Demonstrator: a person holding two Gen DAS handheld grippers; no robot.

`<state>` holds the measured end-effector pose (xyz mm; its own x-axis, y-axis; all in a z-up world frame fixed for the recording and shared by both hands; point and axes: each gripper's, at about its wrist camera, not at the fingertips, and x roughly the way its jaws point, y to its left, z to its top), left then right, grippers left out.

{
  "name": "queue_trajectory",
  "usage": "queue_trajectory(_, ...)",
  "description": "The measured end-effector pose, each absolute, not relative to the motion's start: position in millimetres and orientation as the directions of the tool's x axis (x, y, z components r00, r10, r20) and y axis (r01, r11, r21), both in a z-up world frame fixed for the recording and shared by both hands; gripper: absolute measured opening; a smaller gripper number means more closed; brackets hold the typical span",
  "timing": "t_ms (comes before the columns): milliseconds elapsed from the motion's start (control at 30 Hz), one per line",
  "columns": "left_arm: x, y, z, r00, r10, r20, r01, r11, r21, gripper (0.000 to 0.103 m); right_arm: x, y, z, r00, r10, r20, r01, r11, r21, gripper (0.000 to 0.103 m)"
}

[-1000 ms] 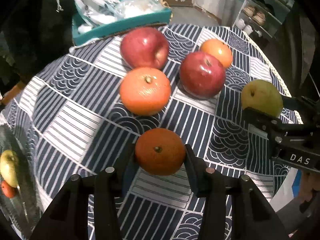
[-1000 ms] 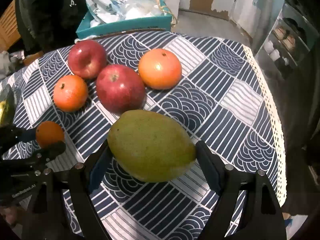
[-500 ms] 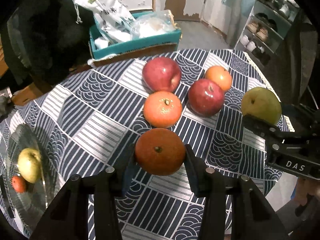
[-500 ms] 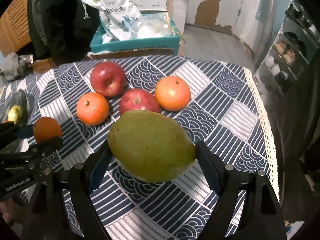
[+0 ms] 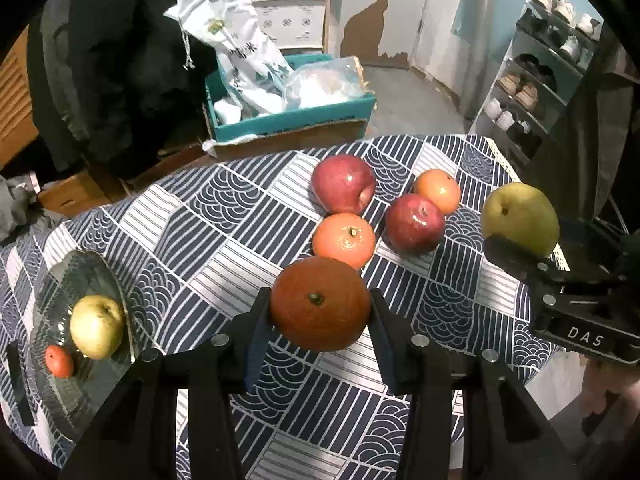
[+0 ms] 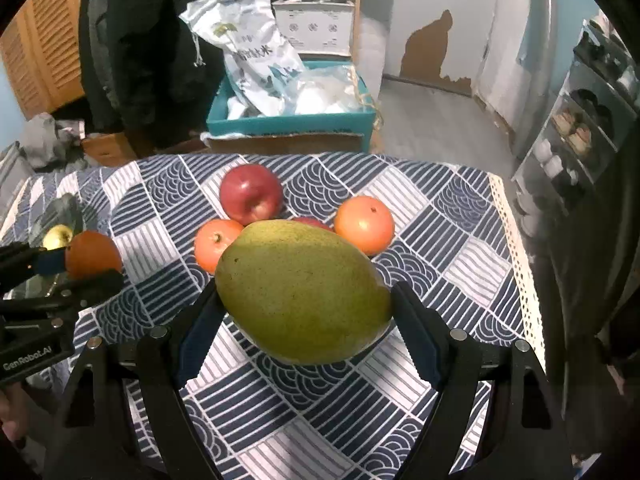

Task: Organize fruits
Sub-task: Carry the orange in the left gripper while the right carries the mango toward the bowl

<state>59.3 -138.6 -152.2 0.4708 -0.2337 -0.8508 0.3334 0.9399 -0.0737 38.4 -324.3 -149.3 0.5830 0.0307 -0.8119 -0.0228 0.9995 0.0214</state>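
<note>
My left gripper (image 5: pixel 320 320) is shut on a dark orange (image 5: pixel 320 303) and holds it above the patterned tablecloth (image 5: pixel 224 236). My right gripper (image 6: pixel 308 320) is shut on a large green mango (image 6: pixel 304 291), also held above the table; it shows at the right of the left wrist view (image 5: pixel 520 218). On the cloth lie two red apples (image 5: pixel 343 189) (image 5: pixel 414 223) and two oranges (image 5: pixel 344 240) (image 5: pixel 437 191). A glass plate (image 5: pixel 60 276) at the left holds a green apple (image 5: pixel 97 326) and a small red fruit (image 5: pixel 59 360).
A teal box (image 5: pixel 288 120) with white bags stands behind the table. A shoe rack (image 5: pixel 540 92) is at the right. The table's lace edge (image 6: pixel 516 260) runs along the right side. A dark coat (image 5: pixel 112 60) hangs at the back left.
Both grippers have risen and drawn back with their fruit, so more of the table and the plate shows. The fruits on the cloth have not moved.
</note>
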Motion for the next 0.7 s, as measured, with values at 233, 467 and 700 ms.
queue_trajectory(233,53.4,-130.2,-137.7,0.497,-0.236,-0.835,0.327,0.942,-0.072,0.047,36.3,-315.3,-135.4,0.608,0.052,-0.792,-0.046,0.998,0.030,0.082)
queue_trajectory(467,48.3,-119.0,-123.3,0.519,-0.243,-0.820,0.316,0.945,-0.080,0.047,34.3,-304.5,-121.9,0.632,0.075,-0.771,-0.073,0.997,0.037,0.082)
queue_trajectory(700,43.3,-102.6,-109.0,0.548,-0.235,-0.803,0.294,0.953,-0.079,0.047,33.5,-291.4,-108.8,0.654,0.097,-0.750,-0.100,0.994,0.040,0.082)
